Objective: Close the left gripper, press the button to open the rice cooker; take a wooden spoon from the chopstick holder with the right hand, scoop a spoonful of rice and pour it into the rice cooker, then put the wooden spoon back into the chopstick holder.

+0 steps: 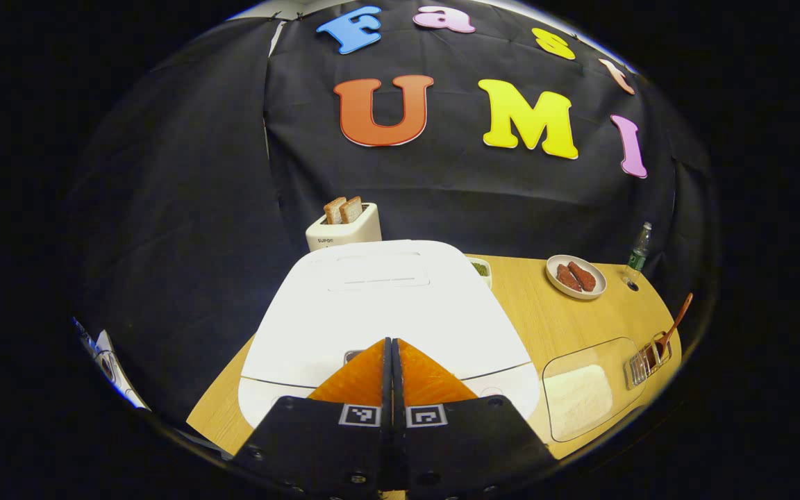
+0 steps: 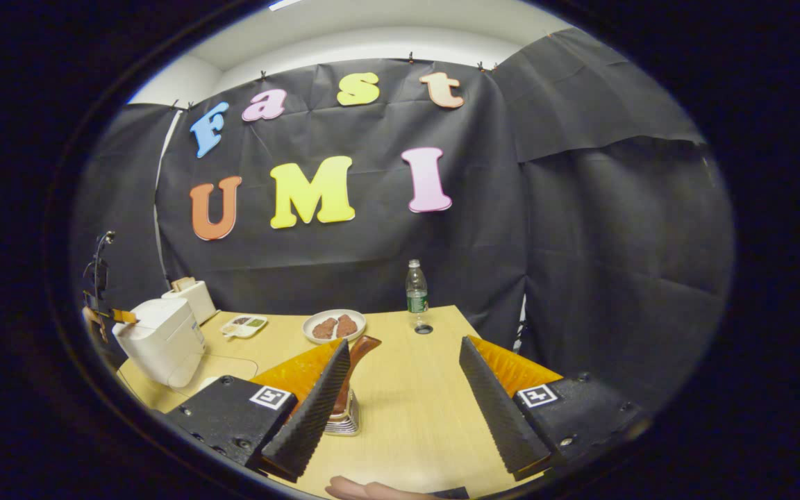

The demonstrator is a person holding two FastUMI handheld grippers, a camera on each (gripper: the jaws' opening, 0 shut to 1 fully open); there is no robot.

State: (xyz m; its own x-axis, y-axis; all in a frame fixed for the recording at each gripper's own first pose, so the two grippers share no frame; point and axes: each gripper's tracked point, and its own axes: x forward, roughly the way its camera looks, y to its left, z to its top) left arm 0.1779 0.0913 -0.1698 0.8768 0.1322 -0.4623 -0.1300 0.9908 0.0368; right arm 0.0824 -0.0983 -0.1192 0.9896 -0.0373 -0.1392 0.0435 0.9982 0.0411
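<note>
Two fingers of the left gripper [image 1: 392, 347] are pressed together with no gap, tips over the front edge of the closed rice cooker [image 1: 386, 305], near its button [image 1: 352, 356]. The right gripper [image 2: 403, 347] has its fingers spread wide, empty, above the counter [image 2: 407, 417]. Just beside its left finger stands the chopstick holder [image 2: 342, 419] with the wooden spoon [image 2: 360, 345] upright in it. A tray of rice [image 1: 578, 398] lies between cooker and holder.
</note>
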